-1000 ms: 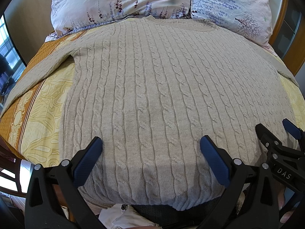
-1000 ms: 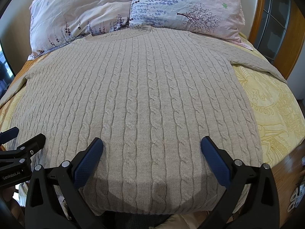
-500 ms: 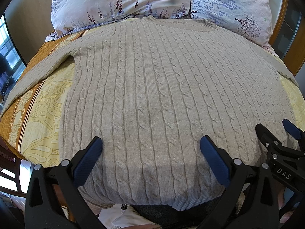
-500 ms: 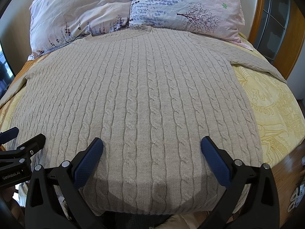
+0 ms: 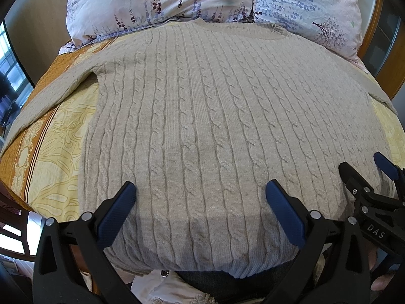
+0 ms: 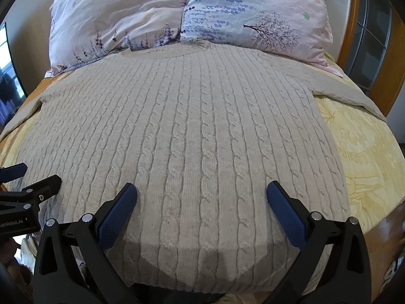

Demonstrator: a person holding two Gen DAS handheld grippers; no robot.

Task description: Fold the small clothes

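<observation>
A beige cable-knit sweater [image 5: 215, 126] lies flat and spread out on the bed, collar toward the pillows, sleeves out to both sides; it also fills the right wrist view [image 6: 189, 139]. My left gripper [image 5: 200, 200] is open and empty, hovering over the hem on the left half. My right gripper [image 6: 201, 198] is open and empty over the hem on the right half. The right gripper shows at the right edge of the left wrist view [image 5: 364, 174]. The left gripper shows at the left edge of the right wrist view [image 6: 27, 177].
Two floral pillows [image 6: 189, 12] lie at the head of the bed. A yellow and orange patterned bedspread [image 5: 50, 152] shows beside the sweater on the left, and on the right [image 6: 367, 152]. A wooden headboard frame [image 6: 351, 25] stands at the right.
</observation>
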